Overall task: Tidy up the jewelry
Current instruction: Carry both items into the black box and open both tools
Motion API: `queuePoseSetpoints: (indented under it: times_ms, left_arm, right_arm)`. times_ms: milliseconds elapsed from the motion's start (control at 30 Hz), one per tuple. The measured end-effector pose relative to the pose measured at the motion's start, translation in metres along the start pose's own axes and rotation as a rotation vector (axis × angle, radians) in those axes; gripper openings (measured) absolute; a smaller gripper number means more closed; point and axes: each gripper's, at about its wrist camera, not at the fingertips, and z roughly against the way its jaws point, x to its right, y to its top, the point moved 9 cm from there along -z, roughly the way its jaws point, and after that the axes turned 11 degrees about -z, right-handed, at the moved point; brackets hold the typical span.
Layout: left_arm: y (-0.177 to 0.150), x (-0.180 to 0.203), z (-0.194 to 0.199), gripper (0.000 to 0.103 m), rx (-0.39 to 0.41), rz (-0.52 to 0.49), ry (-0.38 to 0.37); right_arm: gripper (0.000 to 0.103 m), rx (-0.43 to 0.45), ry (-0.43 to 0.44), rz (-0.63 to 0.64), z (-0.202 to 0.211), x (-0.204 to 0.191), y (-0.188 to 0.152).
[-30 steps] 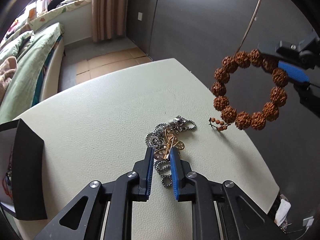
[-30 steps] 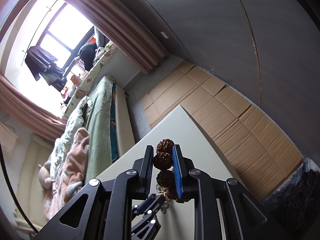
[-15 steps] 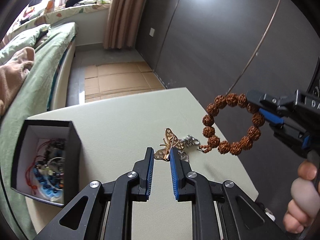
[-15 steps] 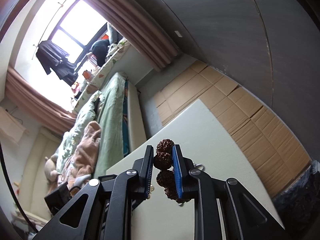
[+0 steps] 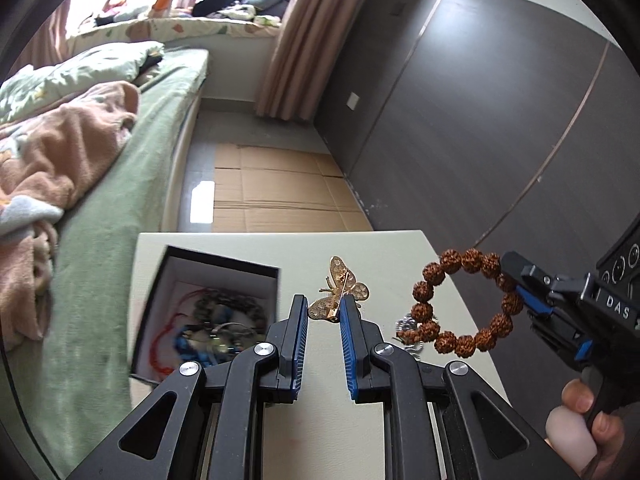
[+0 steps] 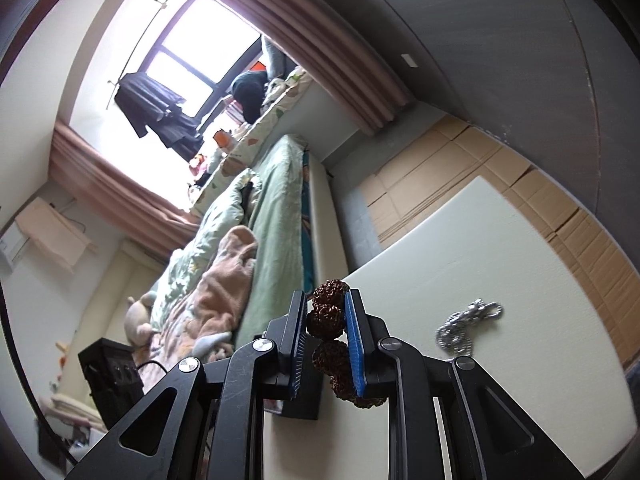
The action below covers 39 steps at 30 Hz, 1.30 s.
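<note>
- My left gripper (image 5: 324, 312) pinches the gold butterfly brooch (image 5: 340, 290) between its blue pads, jaws narrow; the brooch hangs clear above the pale table (image 5: 384, 248).
- My right gripper (image 6: 326, 316) is clamped on a brown beaded bracelet (image 6: 326, 318); one knobbly bead sits squeezed between the pads, the rest of the loop dangling below.
- From the left camera, the bracelet hangs as a full ring in the air, to the right of the brooch and apart from it.
- An open black box (image 5: 208, 308) stands on the table to the left of my left gripper, with red cord and blue beads inside.
- A silver chain (image 6: 466, 322) lies heaped on the table, right of my right gripper.
</note>
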Motion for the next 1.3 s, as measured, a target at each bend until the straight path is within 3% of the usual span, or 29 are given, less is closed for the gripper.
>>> queuePoseSetpoints:
  times_ms: [233,300,367,433,467,1033,1067,1133,1200,1300]
  left_arm:
    - [0.0,-0.035,0.015,0.018,0.004,0.073,0.03]
    - [0.0,-0.044,0.018,0.025,0.001,0.102,0.031]
    - [0.001,-0.053,0.023,0.052,0.014,0.136,0.022]
    - [0.003,-0.061,0.031,0.069,0.037,0.158,0.033]
    - [0.006,-0.065,0.035,0.073,0.049,0.162,0.039]
    - [0.011,-0.121,0.065,0.076,0.109,0.293,0.061]
    - [0.011,-0.121,0.064,0.076,0.109,0.296,0.06]
    - [0.012,-0.121,0.064,0.076,0.108,0.294,0.059]
    - [0.012,-0.121,0.062,0.076,0.103,0.287,0.057]
    - [0.011,-0.119,0.06,0.076,0.098,0.285,0.055]
  right_arm:
    - [0.021,-0.039,0.026,0.028,-0.022,-0.022,-0.023]
    - [0.021,-0.053,0.047,0.032,-0.029,-0.029,-0.029]
    - [0.02,-0.062,0.065,0.038,-0.033,-0.036,-0.035]
    - [0.021,-0.074,0.087,0.048,-0.039,-0.046,-0.042]
    - [0.021,-0.078,0.095,0.053,-0.039,-0.049,-0.045]
    - [0.021,-0.118,0.236,0.127,-0.078,-0.107,-0.084]
    - [0.023,-0.13,0.228,0.141,-0.083,-0.108,-0.088]
    - [0.056,-0.198,0.158,0.167,-0.103,-0.098,-0.099]
    - [0.059,-0.213,0.084,0.146,-0.111,-0.08,-0.101]
    - [0.059,-0.203,0.064,0.126,-0.107,-0.071,-0.093]
